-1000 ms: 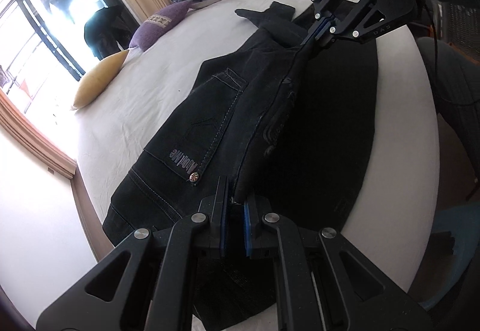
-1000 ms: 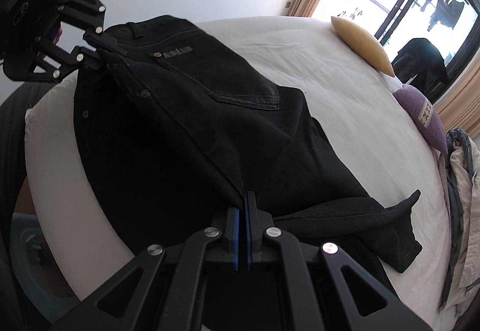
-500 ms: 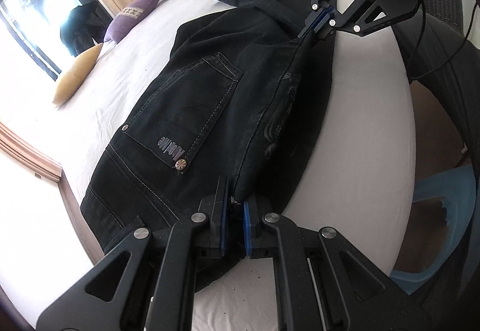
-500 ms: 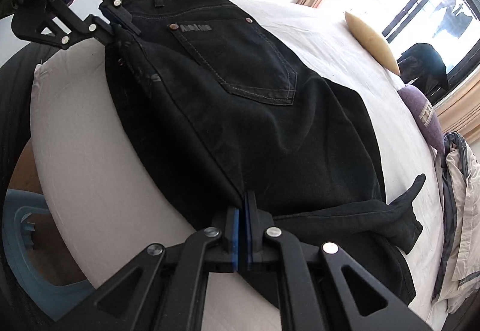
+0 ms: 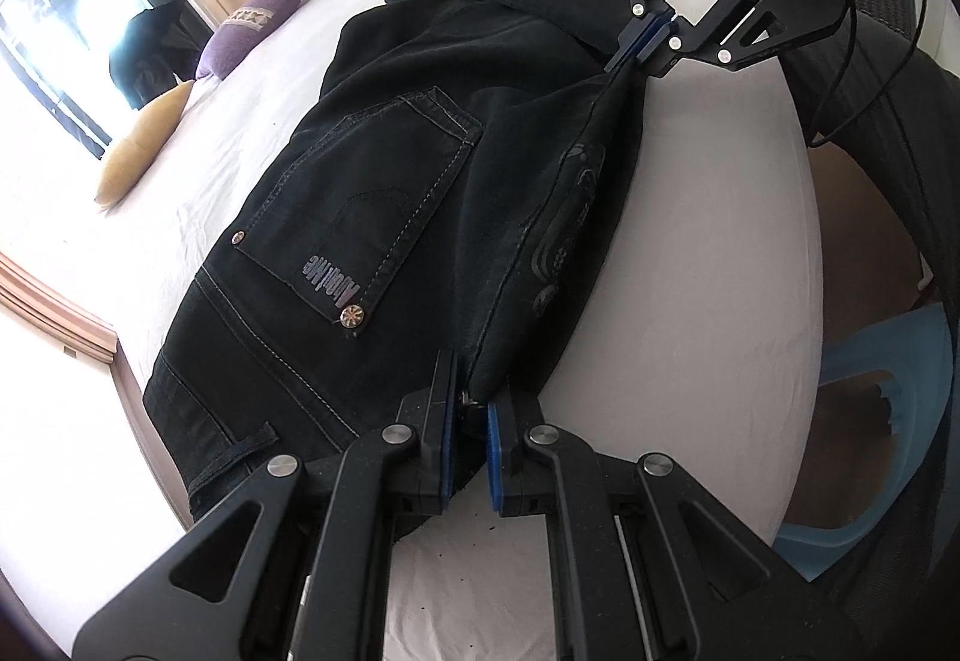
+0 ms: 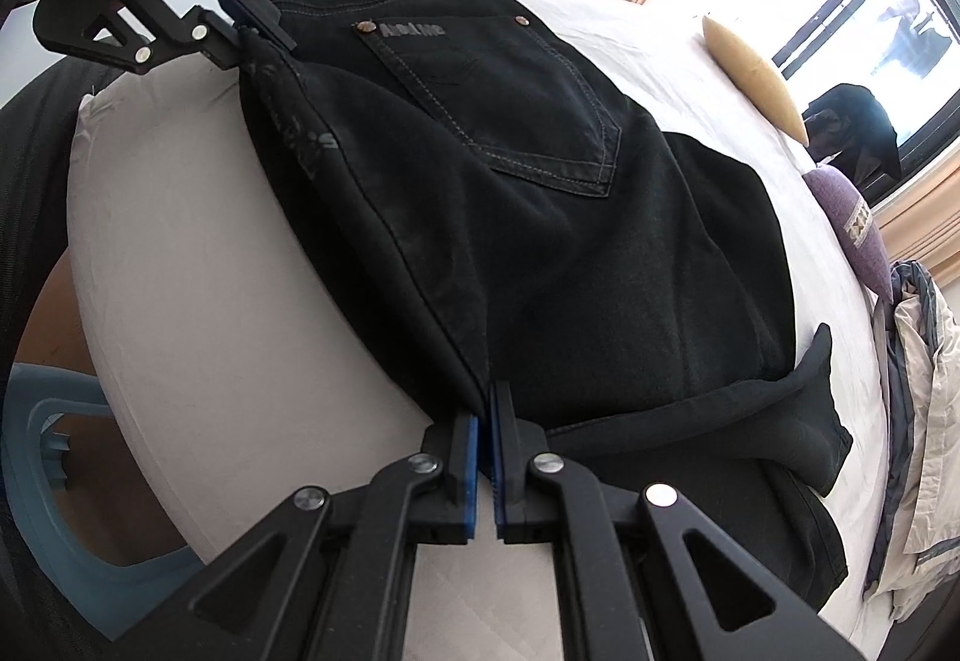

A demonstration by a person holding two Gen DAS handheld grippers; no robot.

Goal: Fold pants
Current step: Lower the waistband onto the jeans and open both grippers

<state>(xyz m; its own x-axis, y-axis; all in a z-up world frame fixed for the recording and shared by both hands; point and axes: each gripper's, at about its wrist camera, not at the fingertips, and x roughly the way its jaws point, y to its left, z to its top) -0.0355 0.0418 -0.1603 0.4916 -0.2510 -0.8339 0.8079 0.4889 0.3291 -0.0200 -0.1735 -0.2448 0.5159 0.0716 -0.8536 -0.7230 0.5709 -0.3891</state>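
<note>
Black jeans (image 5: 384, 193) lie on a white bed (image 5: 708, 253), back pocket with a grey label facing up. My left gripper (image 5: 474, 409) is shut on the near folded edge at the waist end. My right gripper (image 6: 485, 415) is shut on the same folded edge further down the leg. Between the two grips the edge (image 6: 372, 217) is stretched taut, close above the sheet. In the left wrist view the right gripper (image 5: 639, 38) shows at the top; in the right wrist view the left gripper (image 6: 252, 22) shows at top left. A leg end (image 6: 804, 421) curls up at the right.
A yellow pillow (image 5: 141, 145) and a purple cushion (image 5: 252, 31) lie on the far side of the bed near a window. A crumpled duvet (image 6: 924, 409) is bunched at the bed's end. A pale blue plastic chair (image 5: 864, 421) stands on the floor beside the near edge.
Both grippers have come down and toward the bed's near edge with the folded jeans edge; the fabric, lifted and draped before, now lies flatter on the sheet.
</note>
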